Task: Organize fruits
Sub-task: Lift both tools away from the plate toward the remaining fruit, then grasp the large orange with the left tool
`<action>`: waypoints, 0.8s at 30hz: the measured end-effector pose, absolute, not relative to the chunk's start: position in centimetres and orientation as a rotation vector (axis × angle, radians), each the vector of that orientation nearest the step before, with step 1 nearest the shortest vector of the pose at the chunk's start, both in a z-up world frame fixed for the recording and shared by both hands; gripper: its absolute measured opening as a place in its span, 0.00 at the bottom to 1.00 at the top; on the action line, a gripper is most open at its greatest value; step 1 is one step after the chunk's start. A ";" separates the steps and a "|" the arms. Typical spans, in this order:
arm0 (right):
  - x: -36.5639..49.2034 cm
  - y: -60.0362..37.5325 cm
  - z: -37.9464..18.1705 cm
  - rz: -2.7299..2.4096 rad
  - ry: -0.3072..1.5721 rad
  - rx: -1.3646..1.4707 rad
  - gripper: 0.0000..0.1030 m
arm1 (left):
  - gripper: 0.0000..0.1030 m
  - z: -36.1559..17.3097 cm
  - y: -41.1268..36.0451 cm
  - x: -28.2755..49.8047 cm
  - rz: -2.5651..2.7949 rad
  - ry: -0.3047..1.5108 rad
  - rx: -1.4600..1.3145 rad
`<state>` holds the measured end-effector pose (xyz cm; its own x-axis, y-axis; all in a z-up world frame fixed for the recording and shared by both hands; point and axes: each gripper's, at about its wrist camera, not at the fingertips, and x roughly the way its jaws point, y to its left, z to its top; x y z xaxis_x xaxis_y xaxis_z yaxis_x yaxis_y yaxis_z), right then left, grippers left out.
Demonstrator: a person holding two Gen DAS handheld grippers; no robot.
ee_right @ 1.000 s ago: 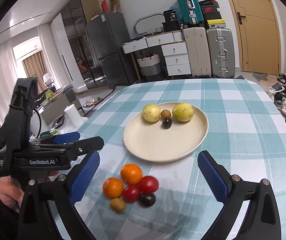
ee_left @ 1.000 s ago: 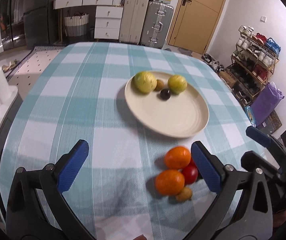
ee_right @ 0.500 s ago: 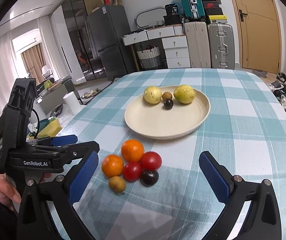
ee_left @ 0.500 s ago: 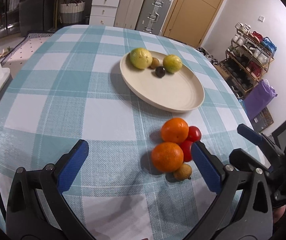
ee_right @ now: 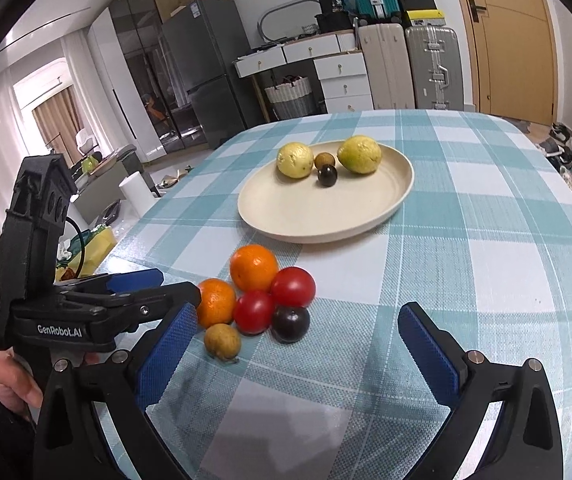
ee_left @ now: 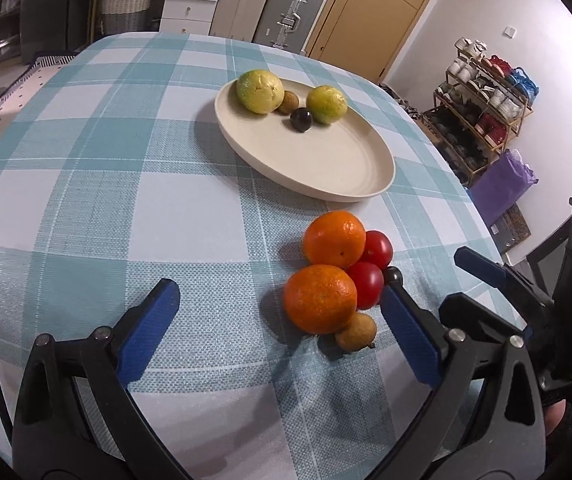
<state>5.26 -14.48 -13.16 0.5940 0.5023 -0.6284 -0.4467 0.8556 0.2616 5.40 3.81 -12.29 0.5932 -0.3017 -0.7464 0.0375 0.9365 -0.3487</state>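
Note:
A cream plate [ee_left: 338, 168] [ee_right: 286, 216] holds two yellow-green fruits, a small brown fruit and a dark plum. In front of it a pile lies on the checked cloth: two oranges [ee_left: 320, 298] [ee_right: 253, 267], two red tomatoes [ee_right: 293, 287], a dark plum [ee_right: 291, 323] and a small brown fruit [ee_left: 356, 333] [ee_right: 222, 341]. My left gripper [ee_left: 280, 320] is open, low over the table, with the near orange between its fingers. My right gripper [ee_right: 298, 344] is open and empty, just short of the pile.
The table edge curves away on the left and right. Beyond it stand suitcases [ee_right: 432, 66], white drawers [ee_right: 342, 76], a fridge [ee_right: 202, 64] and a shoe rack [ee_left: 482, 100]. A white paper roll [ee_right: 136, 192] stands off the table's left side.
Both grippers have moved forward and down toward the fruit pile, which looks larger and closer. Both stayed open. No fruit has moved.

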 end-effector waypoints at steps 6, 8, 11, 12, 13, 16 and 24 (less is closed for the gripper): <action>5.5 -14.6 -13.5 0.556 0.771 0.082 1.00 | 0.82 -12.7 3.5 6.0 -0.233 0.928 -0.301; 5.6 -14.6 -13.6 0.561 0.777 0.078 1.00 | 0.78 -12.7 3.5 6.1 -0.257 0.929 -0.316; 5.6 -14.5 -13.8 0.559 0.786 0.066 1.00 | 0.73 -12.7 3.4 6.1 -0.297 0.924 -0.340; 5.6 -14.6 -13.8 0.559 0.785 0.067 1.00 | 0.70 -12.7 3.4 6.0 -0.313 0.926 -0.346; 5.6 -14.6 -13.8 0.557 0.786 0.070 1.00 | 0.65 -12.8 3.3 6.1 -0.327 0.928 -0.349; 5.7 -14.8 -13.7 0.553 0.786 0.075 1.00 | 0.54 -12.9 3.0 6.1 -0.371 0.940 -0.361; 5.7 -14.8 -13.7 0.549 0.787 0.068 1.00 | 0.35 -13.6 3.8 6.3 -0.419 0.947 -0.420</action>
